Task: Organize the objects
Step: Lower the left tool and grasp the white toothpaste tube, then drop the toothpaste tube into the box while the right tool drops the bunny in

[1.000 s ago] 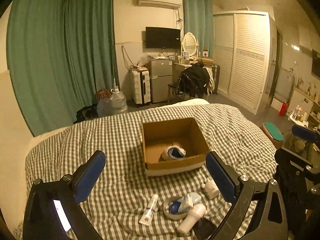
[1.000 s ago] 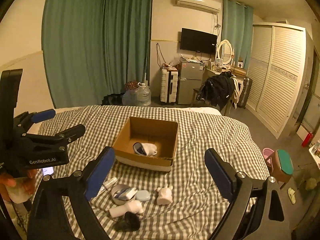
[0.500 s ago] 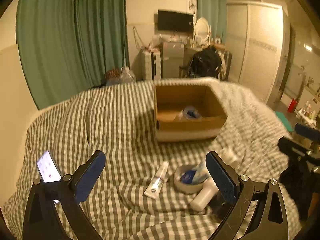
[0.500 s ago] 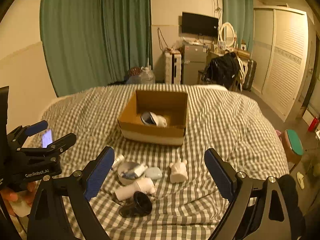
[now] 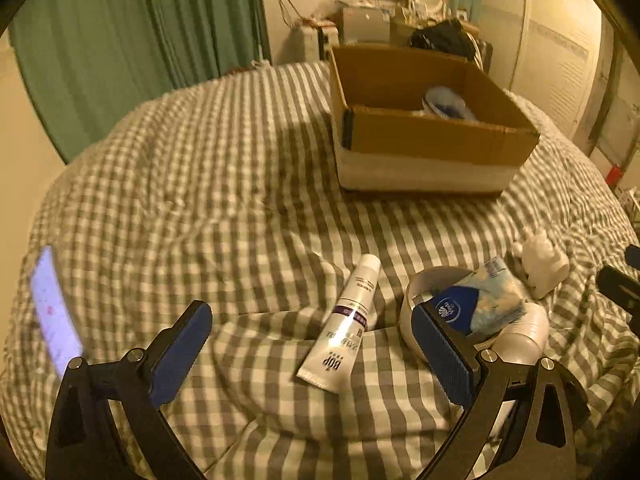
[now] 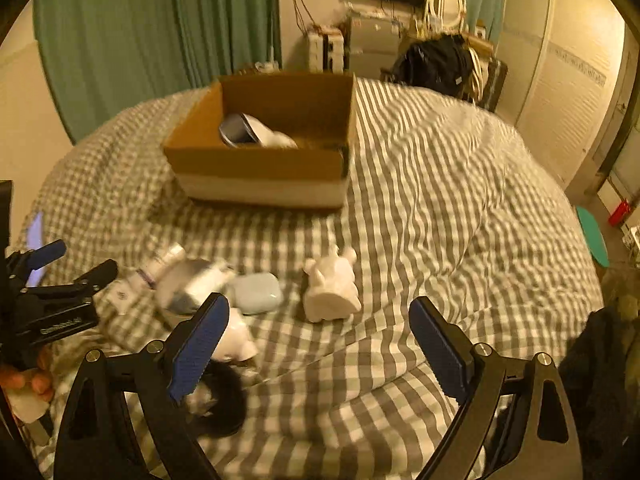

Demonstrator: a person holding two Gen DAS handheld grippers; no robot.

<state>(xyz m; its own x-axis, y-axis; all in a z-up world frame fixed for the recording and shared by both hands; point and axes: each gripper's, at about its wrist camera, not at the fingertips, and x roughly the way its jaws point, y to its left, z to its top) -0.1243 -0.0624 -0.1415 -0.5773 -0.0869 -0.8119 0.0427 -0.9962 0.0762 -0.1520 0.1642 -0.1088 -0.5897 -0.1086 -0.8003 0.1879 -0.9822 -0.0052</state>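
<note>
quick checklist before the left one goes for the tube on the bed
1. Left hand-held gripper open and holding nothing: ok.
2. Tube between the jaws' line, flat on the bed: ok.
3. Tube free of the tape roll beside it: ok, a gap shows.
4. Box has room: ok, one item inside.
5. Right hand-held gripper out of the way: ok, open, nearer the white figurine.
6. Contact with the tube: not ok, not yet touching.
</note>
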